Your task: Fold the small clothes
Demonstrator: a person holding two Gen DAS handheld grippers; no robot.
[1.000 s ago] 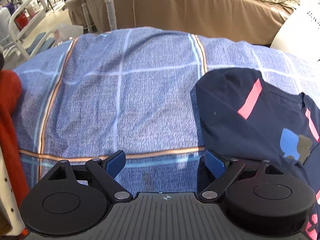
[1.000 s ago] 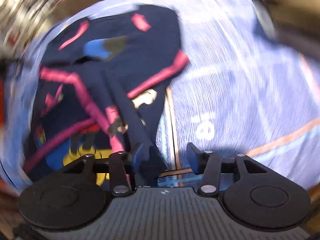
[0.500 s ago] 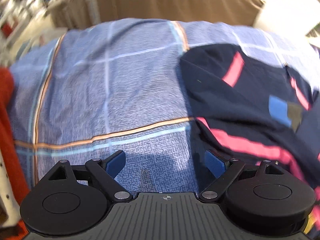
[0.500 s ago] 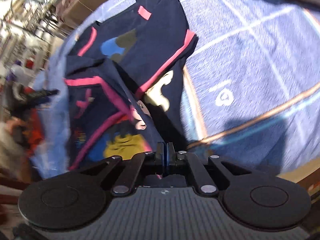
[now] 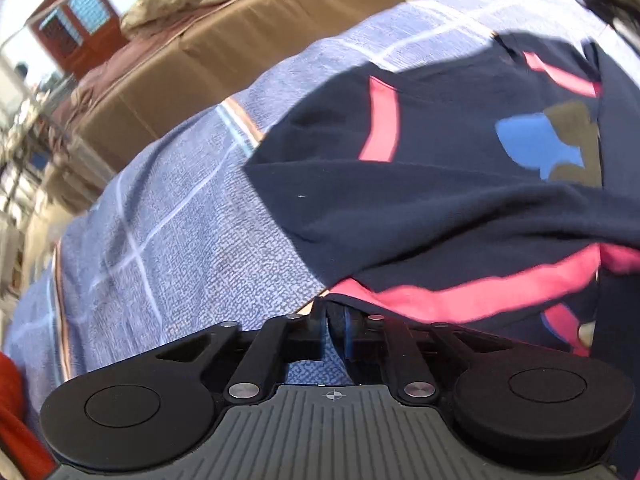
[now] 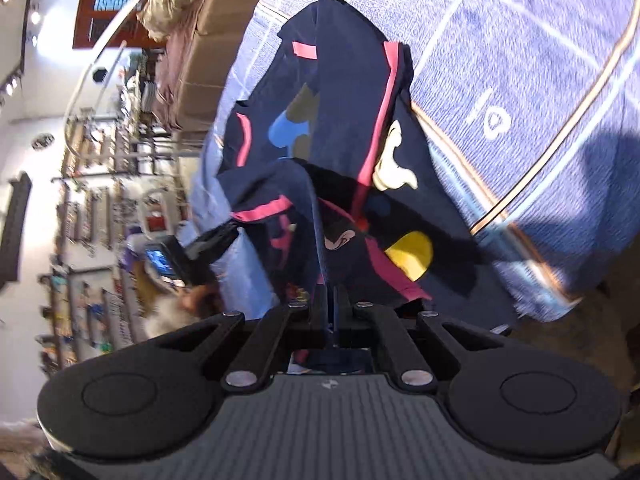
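Two hand-held grippers pinch the navy shirt (image 5: 440,200): the left hand-held gripper (image 5: 330,320) is clamped on its pink-striped hem straight ahead, and the right hand-held gripper (image 6: 331,308) is clamped on a raised fold, above the blue checked bedspread (image 5: 180,220).

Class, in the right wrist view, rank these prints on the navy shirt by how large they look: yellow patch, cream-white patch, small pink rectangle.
1-2. Cream-white patch and yellow patch: look alike, and the yellow lies nearer, so unranked.
3. Small pink rectangle on the navy shirt.
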